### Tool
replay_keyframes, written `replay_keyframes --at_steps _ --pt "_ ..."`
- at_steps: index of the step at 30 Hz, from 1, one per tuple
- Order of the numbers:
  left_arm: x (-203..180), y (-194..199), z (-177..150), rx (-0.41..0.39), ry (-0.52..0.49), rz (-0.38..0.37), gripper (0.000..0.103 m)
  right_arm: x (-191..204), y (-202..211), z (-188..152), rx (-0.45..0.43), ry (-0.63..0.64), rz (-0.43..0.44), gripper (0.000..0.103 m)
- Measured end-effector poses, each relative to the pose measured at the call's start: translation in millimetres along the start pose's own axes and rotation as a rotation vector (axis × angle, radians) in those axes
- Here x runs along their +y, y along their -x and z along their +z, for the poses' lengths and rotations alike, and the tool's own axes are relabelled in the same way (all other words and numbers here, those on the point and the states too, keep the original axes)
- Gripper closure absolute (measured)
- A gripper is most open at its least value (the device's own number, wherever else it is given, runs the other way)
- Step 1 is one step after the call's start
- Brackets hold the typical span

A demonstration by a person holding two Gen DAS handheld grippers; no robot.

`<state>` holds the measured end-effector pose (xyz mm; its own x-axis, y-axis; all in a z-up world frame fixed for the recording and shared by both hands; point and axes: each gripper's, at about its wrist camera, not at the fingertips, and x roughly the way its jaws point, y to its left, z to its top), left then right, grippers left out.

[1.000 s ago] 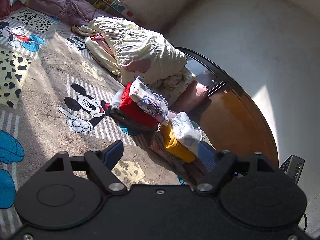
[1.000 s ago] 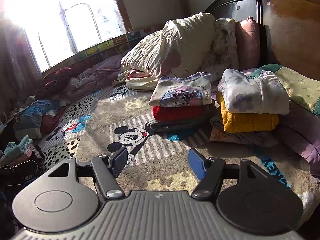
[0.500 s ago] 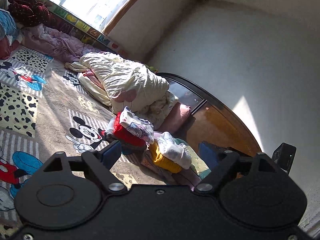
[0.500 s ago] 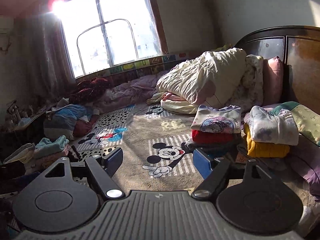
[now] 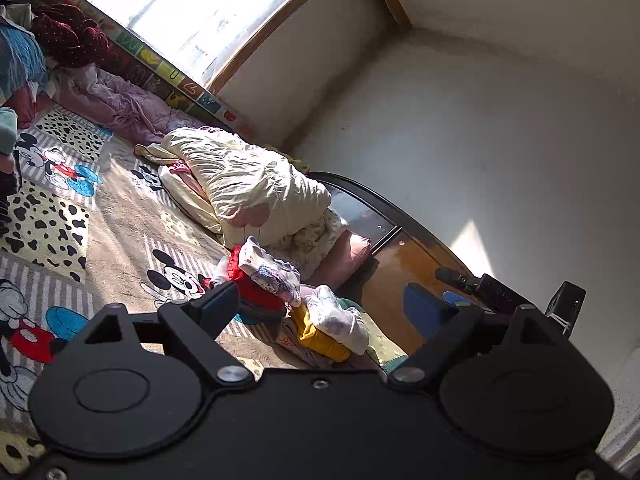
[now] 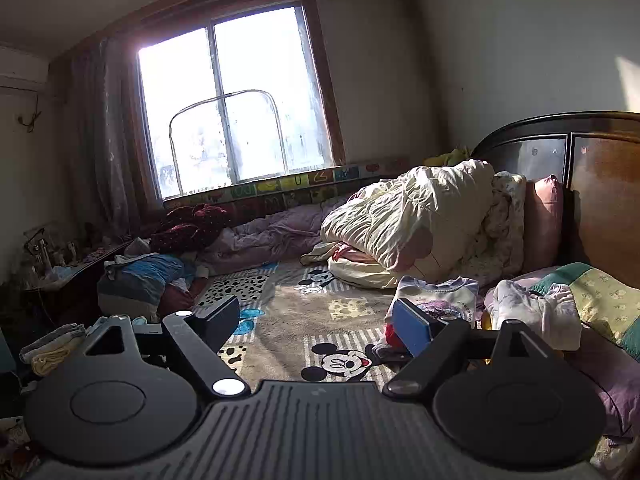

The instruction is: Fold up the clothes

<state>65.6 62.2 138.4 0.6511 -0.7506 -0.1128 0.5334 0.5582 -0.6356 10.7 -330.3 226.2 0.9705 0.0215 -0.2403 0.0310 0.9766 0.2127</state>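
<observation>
Two stacks of folded clothes lie on the bed by the headboard. One stack has a white printed top (image 5: 272, 274) over a red garment (image 5: 252, 292); it also shows in the right wrist view (image 6: 440, 300). The other has a white garment (image 5: 340, 318) over a yellow one (image 5: 316, 334), also in the right wrist view (image 6: 536, 312). My left gripper (image 5: 322, 306) is open and empty, held well above the bed. My right gripper (image 6: 316, 320) is open and empty, raised in front of the stacks.
A Mickey Mouse blanket (image 6: 292, 312) covers the bed. A bunched cream duvet (image 6: 408, 220) and a pink pillow (image 6: 542, 220) lie against the dark wooden headboard (image 6: 600, 184). Loose clothes (image 6: 140, 276) pile at the left under the window (image 6: 232, 104). A small black device (image 5: 566, 306) sits at the right.
Both grippers have pulled back and lifted away from the stacks, so the clothes look smaller and more of the room and window shows. Both stayed open and empty.
</observation>
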Motion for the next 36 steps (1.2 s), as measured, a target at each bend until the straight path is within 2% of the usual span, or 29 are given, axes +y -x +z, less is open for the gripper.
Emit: replay_keyframes --at_steps 3,8,16,22,28,33,36 --pt "6 -10 2 0.026 0.016 0.021 0.012 -5 -4 0 -0.01 0.006 -0.034 0.02" --pt "3 -22 3 0.058 -0.001 0.008 0.012 -16 -24 -5 0.008 0.004 -0.09 0.02" --pt "-15 -47 10 0.131 -0.048 -0.017 0.012 -29 -55 4 0.033 0.009 -0.122 0.02" --pt "-31 -68 7 0.194 -0.081 -0.048 0.012 -45 -93 10 0.064 0.051 -0.224 0.02" --pt "-47 -76 13 0.23 -0.092 -0.086 0.012 -69 -106 9 0.099 -0.003 -0.296 0.02" --pt "-61 -79 24 0.232 -0.141 -0.108 0.012 -73 -99 14 0.083 -0.026 -0.326 0.02" --pt "-67 -76 36 0.178 -0.193 -0.082 0.012 -74 -91 14 0.082 -0.047 -0.315 0.02"
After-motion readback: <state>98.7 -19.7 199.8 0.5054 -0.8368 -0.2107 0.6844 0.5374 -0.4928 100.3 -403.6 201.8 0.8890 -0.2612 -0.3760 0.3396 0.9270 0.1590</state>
